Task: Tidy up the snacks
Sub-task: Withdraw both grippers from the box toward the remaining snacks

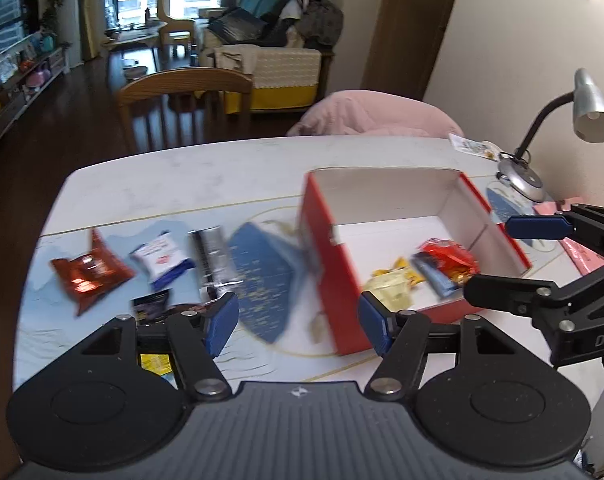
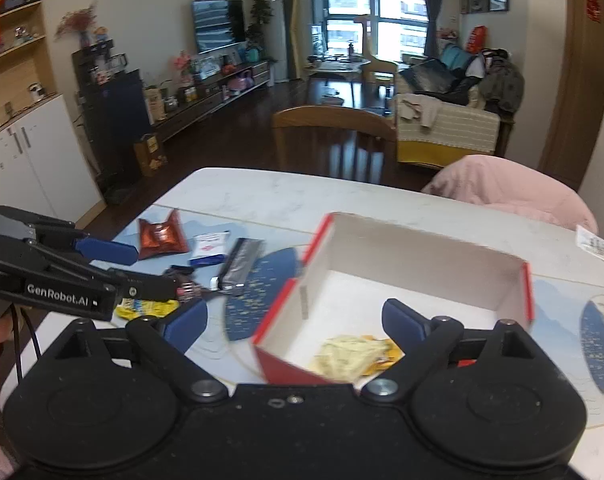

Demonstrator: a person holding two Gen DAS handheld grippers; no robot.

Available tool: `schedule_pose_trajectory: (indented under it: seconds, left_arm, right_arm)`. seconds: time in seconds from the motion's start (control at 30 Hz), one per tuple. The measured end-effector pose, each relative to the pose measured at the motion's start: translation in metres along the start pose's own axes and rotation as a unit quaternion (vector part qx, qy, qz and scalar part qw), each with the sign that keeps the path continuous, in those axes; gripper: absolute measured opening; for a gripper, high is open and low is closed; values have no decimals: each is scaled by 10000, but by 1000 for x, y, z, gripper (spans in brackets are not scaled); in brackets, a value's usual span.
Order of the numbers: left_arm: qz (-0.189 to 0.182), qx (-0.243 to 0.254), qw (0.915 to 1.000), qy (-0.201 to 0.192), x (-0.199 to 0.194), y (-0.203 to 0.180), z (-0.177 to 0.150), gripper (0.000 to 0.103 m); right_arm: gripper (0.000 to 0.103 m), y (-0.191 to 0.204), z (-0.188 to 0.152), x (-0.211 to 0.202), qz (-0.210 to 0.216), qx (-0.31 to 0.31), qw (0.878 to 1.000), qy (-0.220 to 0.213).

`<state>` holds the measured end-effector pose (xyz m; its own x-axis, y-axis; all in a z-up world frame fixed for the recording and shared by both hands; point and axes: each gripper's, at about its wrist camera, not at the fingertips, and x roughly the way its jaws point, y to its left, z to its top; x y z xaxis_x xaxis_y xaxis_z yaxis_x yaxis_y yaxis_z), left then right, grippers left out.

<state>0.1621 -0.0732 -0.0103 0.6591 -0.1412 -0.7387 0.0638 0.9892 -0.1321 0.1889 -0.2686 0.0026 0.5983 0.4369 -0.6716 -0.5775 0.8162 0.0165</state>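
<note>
A red box with a white inside (image 1: 326, 276) (image 2: 422, 256) stands on the table and holds several snacks: a pale yellow packet (image 1: 390, 286) (image 2: 350, 354), a blue bar (image 1: 434, 276) and a red-orange packet (image 1: 450, 258). Left of the box lie a copper-red packet (image 1: 88, 272) (image 2: 160, 236), a white-and-blue packet (image 1: 162, 260) (image 2: 210, 248), a silver bar (image 1: 214, 256) (image 2: 240, 266), a dark packet (image 1: 152, 306) and a yellow packet (image 2: 146, 308). My left gripper (image 1: 298, 324) (image 2: 142, 268) is open and empty over the loose snacks. My right gripper (image 2: 294, 322) (image 1: 490, 256) is open and empty at the box's near side.
A desk lamp (image 1: 562, 128) stands at the table's far right beside a small card (image 1: 474, 146). A wooden chair (image 1: 182, 108) (image 2: 334, 140) and a pink cushioned seat (image 1: 374, 116) (image 2: 514, 192) stand behind the table. A blue fan-patterned mat (image 1: 262, 280) lies under the snacks.
</note>
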Motion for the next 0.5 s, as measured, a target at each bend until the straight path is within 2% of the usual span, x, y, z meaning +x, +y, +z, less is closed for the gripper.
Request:
schedule_pose_trajectory:
  seconds: [0.17,0.33,0.5]
  left_arm:
    - [156,-125,9997,-118,-17,38,-14,72]
    - [325,-103,9993,-152,-25,72,-27,73]
    - [377,43,9993,71,-19,103,-43,73]
  right_arm:
    - [100,25,-2,7,170,4,9999,-16]
    - [103,44,-2,19,302,139,9994,-8]
    - [103,61,-6,40,408,246,9987,200]
